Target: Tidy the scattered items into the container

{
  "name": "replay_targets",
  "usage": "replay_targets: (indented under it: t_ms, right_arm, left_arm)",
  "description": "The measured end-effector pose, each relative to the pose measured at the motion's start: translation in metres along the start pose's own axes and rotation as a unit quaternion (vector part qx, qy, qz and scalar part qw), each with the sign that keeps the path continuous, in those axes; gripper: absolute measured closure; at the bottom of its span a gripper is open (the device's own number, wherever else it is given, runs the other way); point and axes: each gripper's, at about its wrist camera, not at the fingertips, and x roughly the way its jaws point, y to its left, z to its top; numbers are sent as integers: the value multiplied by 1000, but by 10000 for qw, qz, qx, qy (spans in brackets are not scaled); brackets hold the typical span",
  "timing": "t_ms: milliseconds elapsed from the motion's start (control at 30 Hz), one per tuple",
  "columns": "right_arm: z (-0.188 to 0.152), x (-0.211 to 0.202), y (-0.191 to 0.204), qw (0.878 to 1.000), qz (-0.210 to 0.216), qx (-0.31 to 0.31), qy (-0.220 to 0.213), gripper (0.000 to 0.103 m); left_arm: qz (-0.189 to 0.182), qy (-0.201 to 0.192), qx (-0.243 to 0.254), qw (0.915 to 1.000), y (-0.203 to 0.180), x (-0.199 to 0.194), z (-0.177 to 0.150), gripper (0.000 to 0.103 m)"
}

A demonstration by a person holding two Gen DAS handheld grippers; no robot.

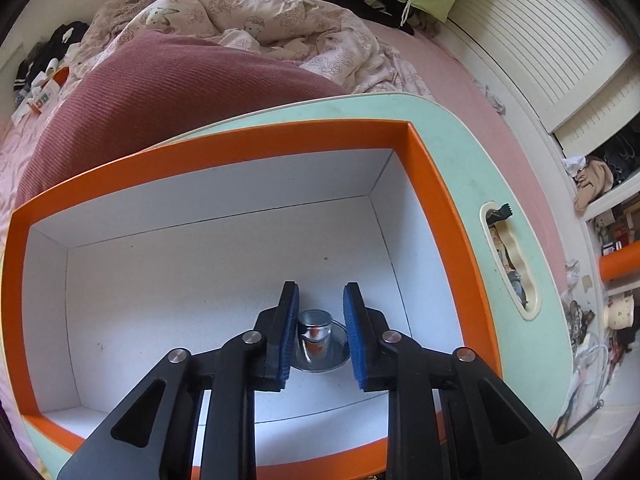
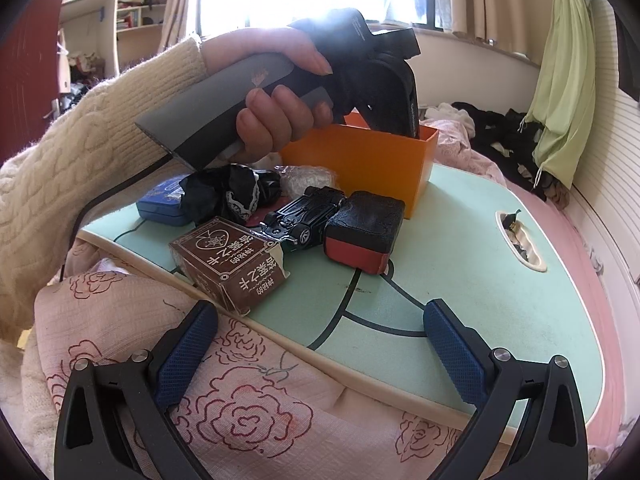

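The left gripper (image 1: 320,312) reaches down inside the orange box (image 1: 436,208), jaws narrowed around a shiny metal cap (image 1: 316,326) without clearly pinching it. The right gripper (image 2: 320,344) gapes wide and empty, the brown carton (image 2: 232,264) just ahead to its left.

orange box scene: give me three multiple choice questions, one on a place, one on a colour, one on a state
1. Where is the shiny metal piece? A on the bed; B inside the orange box; C on the table top
2. What colour is the box's inside? A white; B black; C green
3. How is the right gripper? A shut on the toy car; B open and empty; C shut on the brown carton

Answers: B, it lies on the box floor; A, its walls and floor are white; B, its jaws stand wide apart with nothing between.
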Motion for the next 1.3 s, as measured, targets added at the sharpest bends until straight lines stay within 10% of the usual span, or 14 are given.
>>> replay_targets:
  t_ms: [267, 367, 500, 700, 1000, 1300]
  right_arm:
    - [0, 1, 0, 10000, 2, 0, -5, 0]
    - [1, 2, 0, 10000, 1, -4, -5, 0]
    - [0, 0, 1, 10000, 1, -1, -7, 0]
    - [0, 1, 1, 10000, 4, 0, -8, 0]
    - [0, 1, 1, 10000, 2, -4, -17, 0]
    - [1, 2, 1, 10000, 1, -5, -18, 0]
  left_arm:
    - [127, -26, -20, 9999, 2, -2, 1, 83]
    - [253, -81, -32, 9996, 5, -11, 0, 75]
    - [321, -71, -178, 9993, 14, -27, -1, 41]
    - [177, 411, -305, 9985, 23, -23, -2, 40]
    - [-170, 739, -193, 9969, 14, -14, -5, 103]
    - [153, 458, -6, 9988, 10, -17, -11, 103]
